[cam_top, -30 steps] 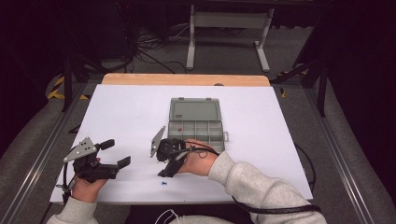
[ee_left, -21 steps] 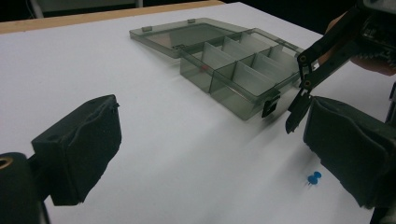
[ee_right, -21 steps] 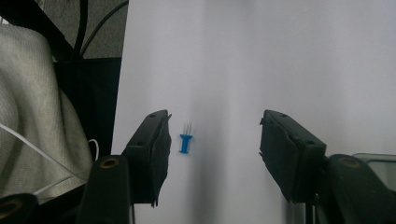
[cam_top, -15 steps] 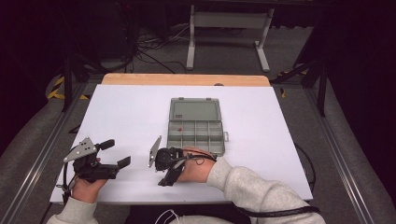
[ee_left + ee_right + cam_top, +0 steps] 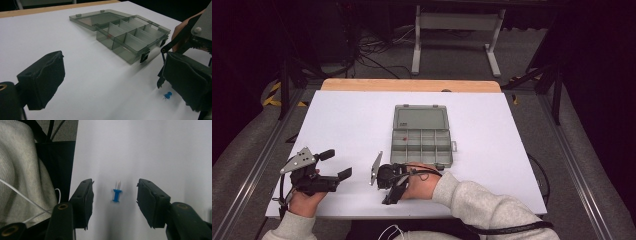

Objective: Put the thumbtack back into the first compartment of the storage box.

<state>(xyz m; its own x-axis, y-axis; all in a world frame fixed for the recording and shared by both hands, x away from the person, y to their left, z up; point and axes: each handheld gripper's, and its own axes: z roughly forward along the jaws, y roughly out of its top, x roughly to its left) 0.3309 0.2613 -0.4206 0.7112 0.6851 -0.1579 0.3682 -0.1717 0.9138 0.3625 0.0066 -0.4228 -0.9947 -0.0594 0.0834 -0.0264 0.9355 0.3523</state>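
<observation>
White table (image 5: 512,150) near its front edge: a tiny blue pin (image 5: 116,195) lies between the right gripper (image 5: 115,200) and its spread, closing fingers, untouched. Left gripper (image 5: 319,172) waits open. It could slip or roll away, I think.

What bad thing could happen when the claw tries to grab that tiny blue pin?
1. The pin is tiny and lies flat between the right gripper's wide, open pads, which have just been closing. They might close over it, or flick it away.
2. It lies near the table's front edge, so a nudge could knock it off.
3. The box has small compartments, so the pin might land in the wrong one or beside it.
</observation>
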